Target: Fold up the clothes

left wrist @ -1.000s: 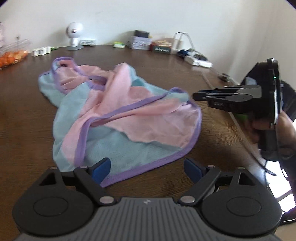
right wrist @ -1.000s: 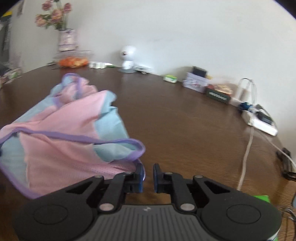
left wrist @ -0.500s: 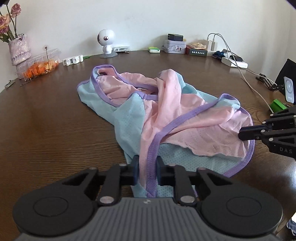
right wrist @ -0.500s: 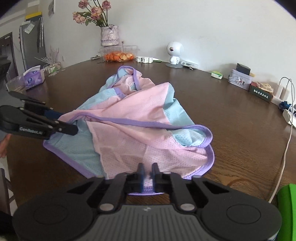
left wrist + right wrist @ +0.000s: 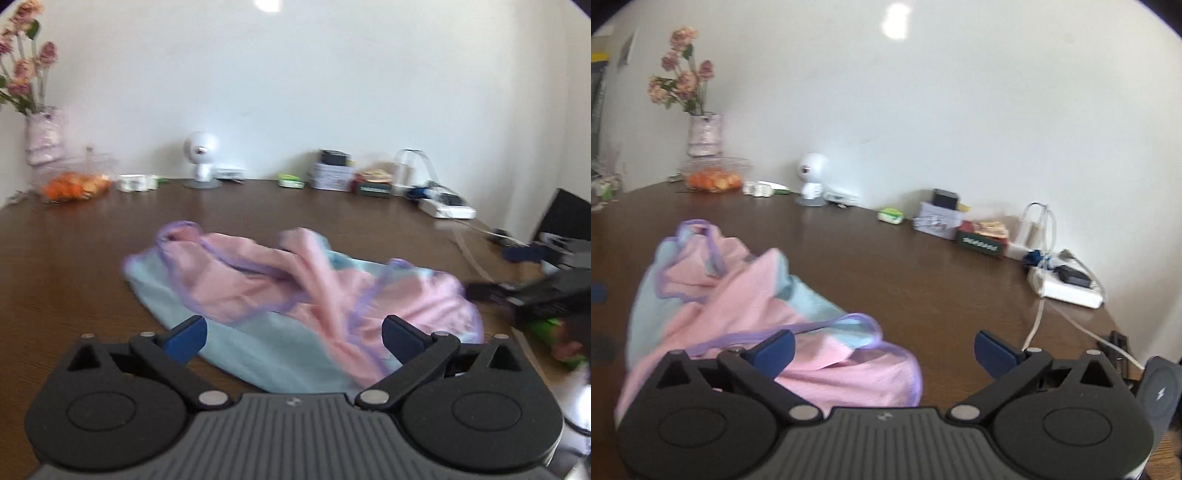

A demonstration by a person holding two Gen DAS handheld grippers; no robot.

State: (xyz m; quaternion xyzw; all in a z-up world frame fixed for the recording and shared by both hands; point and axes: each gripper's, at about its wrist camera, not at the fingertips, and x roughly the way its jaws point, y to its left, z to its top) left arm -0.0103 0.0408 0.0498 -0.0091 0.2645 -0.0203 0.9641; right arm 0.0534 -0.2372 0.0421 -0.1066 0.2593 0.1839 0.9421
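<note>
Brown wooden table (image 5: 332,214) carries the crumpled pink-and-blue garment (image 5: 295,295); left gripper (image 5: 293,334) and right gripper (image 5: 884,349) jaws opening, spread wide, pinching nothing; only the right view shows a charging puck (image 5: 1160,391); labels blurred, unreadable.

no legible text, lightning-bolt sign on charger pad (image 5: 1158,394)

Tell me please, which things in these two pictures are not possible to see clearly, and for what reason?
- Garment, left wrist view: motion blur smears its folds; the near hem hides behind the left gripper.
- Right gripper, left wrist view: blurred, cut off by the right edge.
- Garment's near edge, right wrist view: hidden behind the right gripper's body.
- Box labels, right wrist view: too small to read.
</note>
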